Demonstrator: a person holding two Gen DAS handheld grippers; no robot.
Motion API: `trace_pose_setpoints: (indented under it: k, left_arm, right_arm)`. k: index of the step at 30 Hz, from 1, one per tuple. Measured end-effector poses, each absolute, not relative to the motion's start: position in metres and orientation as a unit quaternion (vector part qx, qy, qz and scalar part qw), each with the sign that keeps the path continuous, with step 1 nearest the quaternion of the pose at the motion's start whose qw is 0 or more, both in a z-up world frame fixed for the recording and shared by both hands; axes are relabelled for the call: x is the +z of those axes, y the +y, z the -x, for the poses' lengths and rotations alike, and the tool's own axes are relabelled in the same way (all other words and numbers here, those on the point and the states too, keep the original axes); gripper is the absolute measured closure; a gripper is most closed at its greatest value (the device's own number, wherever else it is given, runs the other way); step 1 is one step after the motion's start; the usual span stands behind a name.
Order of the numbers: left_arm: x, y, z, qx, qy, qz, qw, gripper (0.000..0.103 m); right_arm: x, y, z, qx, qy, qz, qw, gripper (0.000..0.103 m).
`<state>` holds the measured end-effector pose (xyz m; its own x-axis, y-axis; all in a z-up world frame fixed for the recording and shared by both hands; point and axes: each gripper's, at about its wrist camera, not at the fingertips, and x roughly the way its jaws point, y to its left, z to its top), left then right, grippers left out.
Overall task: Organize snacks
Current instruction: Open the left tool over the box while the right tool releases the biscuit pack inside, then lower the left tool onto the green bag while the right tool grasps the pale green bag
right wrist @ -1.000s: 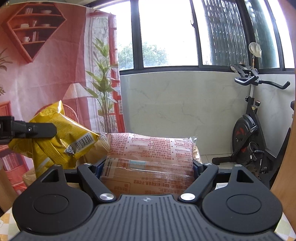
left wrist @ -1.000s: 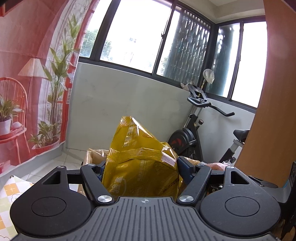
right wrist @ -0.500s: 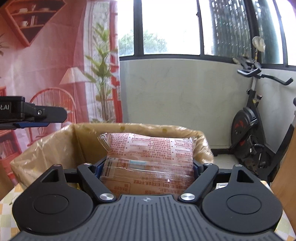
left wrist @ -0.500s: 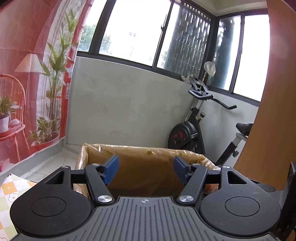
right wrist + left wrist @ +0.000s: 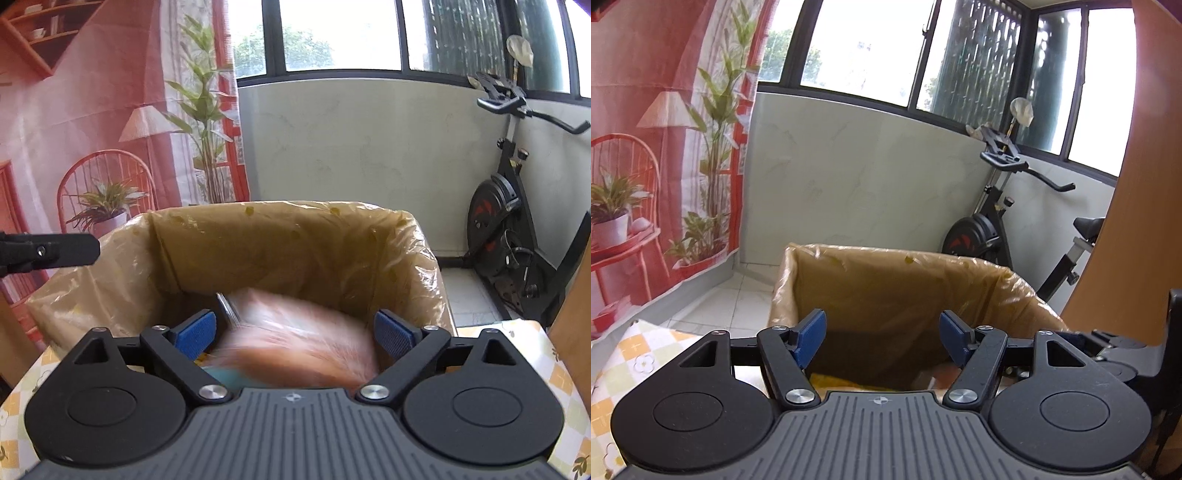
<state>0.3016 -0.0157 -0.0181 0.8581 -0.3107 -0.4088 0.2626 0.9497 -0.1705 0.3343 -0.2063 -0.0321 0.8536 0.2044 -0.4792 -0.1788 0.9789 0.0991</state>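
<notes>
Snack packet [image 5: 295, 332], blurred pink, sits between the right gripper [image 5: 293, 332]'s opening jaws, untouched, inside the plastic-lined box [image 5: 280, 236], while the left gripper [image 5: 882, 334], jaws opening, hangs empty above it.

**Sunlit balcony corner behind your worktop**

Ahead of you a pale marbled half-wall [image 5: 369, 147] runs across the far side, topped by dark-framed windows [image 5: 340, 33] that let in bright daylight; you can make out green foliage outside. To your left hangs a red printed backdrop [image 5: 92, 110] showing a lamp, a chair, potted plants and shelves. On the far right stands a black exercise bike [image 5: 506, 206] against the half-wall, something pale capping its upright post. The floor [image 5: 713, 299] is light tile. A wooden panel [image 5: 1137, 184] rises close on your right. The worktop's checked yellow-and-white cloth [image 5: 624, 365] shows at the near edges.
</notes>
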Motion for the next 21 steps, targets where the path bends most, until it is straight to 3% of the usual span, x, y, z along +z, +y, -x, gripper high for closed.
trace_pose_setpoints:
  k: [9, 12, 21]
  left_arm:
    - [-0.024, 0.001, -0.273, -0.138, 0.236, 0.050, 0.961, 0.032]
    - [-0.028, 0.008, -0.261, -0.145, 0.235, 0.053, 0.960, 0.020]
    - [-0.046, 0.020, -0.238, -0.151, 0.261, 0.071, 0.951, 0.020]
  right_arm:
    - [-0.030, -0.210, -0.304, 0.095, 0.240, -0.047, 0.965, 0.007]
    - [-0.029, -0.211, -0.288, 0.095, 0.229, -0.049, 0.968, 0.006]
    - [-0.026, -0.206, -0.249, 0.097, 0.197, -0.045, 0.975, 0.006]
